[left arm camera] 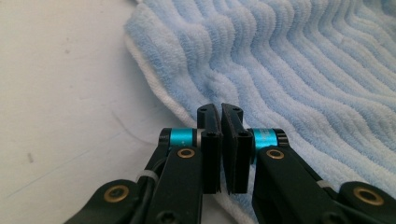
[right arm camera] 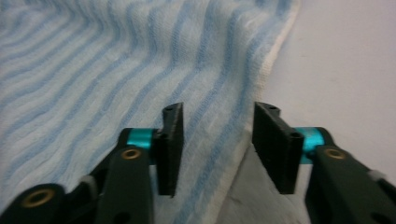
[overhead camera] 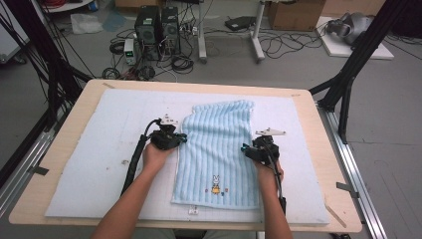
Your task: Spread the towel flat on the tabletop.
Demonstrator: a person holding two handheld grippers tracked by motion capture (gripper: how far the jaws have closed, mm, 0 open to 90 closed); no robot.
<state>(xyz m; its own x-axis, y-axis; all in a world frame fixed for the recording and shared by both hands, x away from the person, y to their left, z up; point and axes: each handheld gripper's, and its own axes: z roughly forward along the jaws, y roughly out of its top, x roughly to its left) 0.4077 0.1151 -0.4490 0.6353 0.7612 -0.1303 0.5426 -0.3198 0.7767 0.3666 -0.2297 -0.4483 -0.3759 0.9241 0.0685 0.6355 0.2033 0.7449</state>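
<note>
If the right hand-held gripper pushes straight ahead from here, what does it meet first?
The right hand-held gripper, jaws open, straddles the pale blue ribbed towel's white hem; it would probably meet that edge first.

towel [overhead camera: 219,149]: light blue, ribbed in wavy stripes, white edging, small rabbit picture [overhead camera: 216,184] near one end (its colours too small to tell) | mat [overhead camera: 114,149]: pale bluish white | table [overhead camera: 64,144]: light wood | left gripper [left arm camera: 220,114] and right gripper [right arm camera: 215,122]: black jaws, turquoise and brass fittings
</note>
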